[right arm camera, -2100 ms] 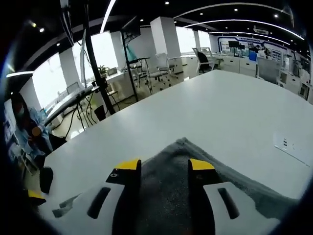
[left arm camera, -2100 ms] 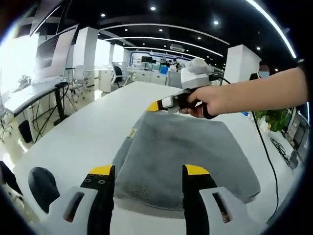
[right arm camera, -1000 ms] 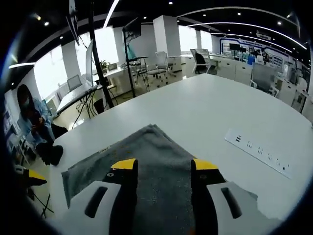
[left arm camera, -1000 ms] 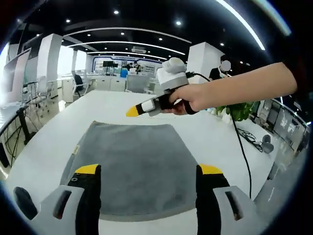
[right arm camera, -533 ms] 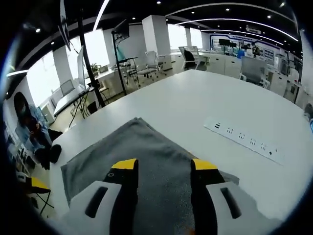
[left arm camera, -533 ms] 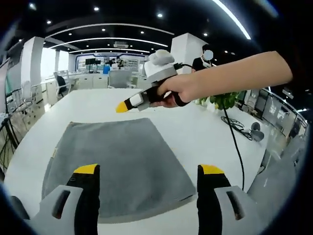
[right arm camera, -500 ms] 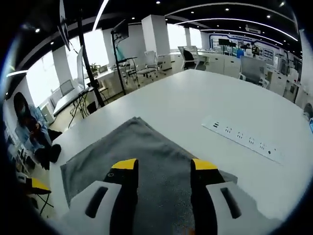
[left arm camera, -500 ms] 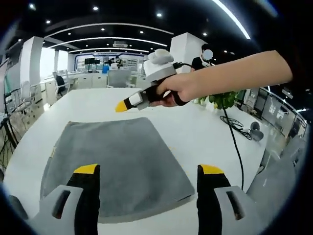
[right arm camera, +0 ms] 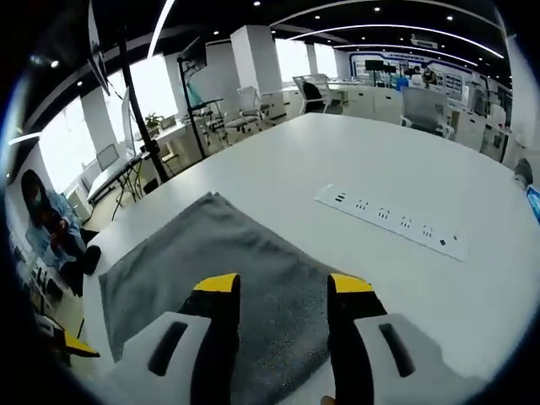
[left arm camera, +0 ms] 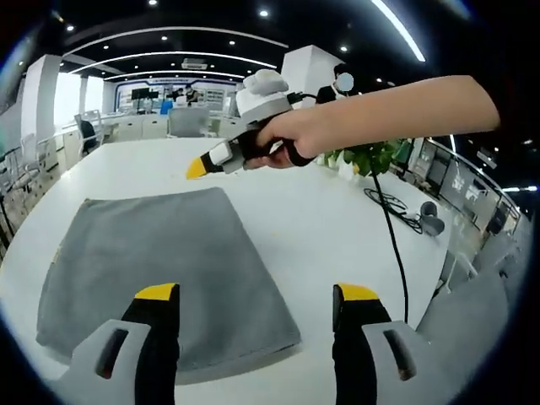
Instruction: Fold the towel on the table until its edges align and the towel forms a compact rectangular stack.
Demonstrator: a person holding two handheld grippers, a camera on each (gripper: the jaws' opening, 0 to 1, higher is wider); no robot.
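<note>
Both tools have lifted off the folded towel (left arm camera: 160, 257), its underlayers hidden.

Both views are bright and evenly lit by ceiling spotlights and long strip lights (left arm camera: 396, 29), with daylight from windows (right arm camera: 156, 89) blown out at the upper left of the right gripper view. The white bench (right arm camera: 439, 287) glares mildly and shadows are faint. Fisheye bending curves straight lines towards the edges, where detail softens.

Open-plan office, rows of desks (right arm camera: 384, 97), swivel chairs (right arm camera: 314, 91), monitors, ceiling strip lights (left arm camera: 396, 29)
</note>
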